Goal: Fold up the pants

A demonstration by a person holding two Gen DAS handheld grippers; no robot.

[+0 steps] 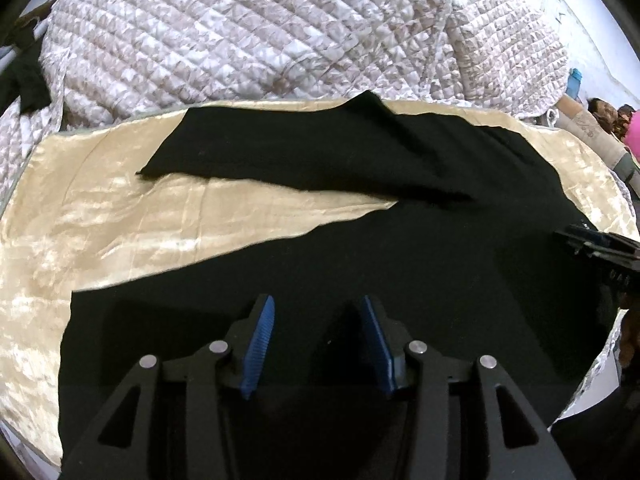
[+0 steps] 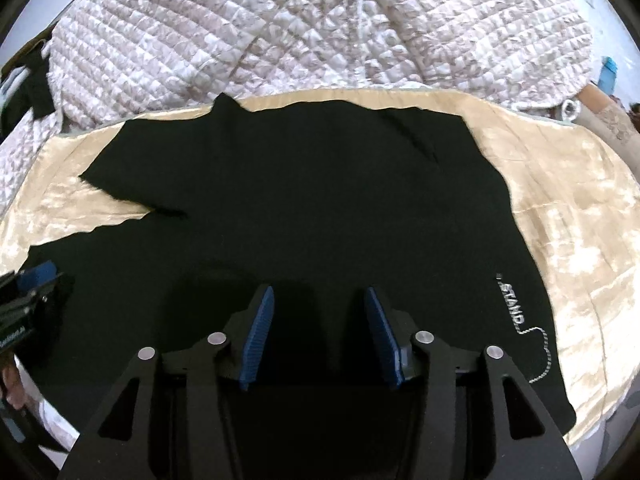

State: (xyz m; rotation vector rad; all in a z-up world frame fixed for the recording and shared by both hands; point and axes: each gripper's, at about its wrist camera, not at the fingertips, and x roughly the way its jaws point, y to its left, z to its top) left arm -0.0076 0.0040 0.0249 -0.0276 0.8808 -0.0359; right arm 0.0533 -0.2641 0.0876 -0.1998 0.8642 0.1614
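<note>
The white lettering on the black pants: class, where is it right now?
In the right wrist view, the white lettering sits near the right edge of the black pants, right of the right gripper, beside the shiny gold cloth.

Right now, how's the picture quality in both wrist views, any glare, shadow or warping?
Left wrist view: heavy fisheye bending, glare on the shiny beige cloth, black pants lose detail. Right wrist view: same warping, the right gripper casts a faint shadow on the pants, the quilt looks washed out.
</note>
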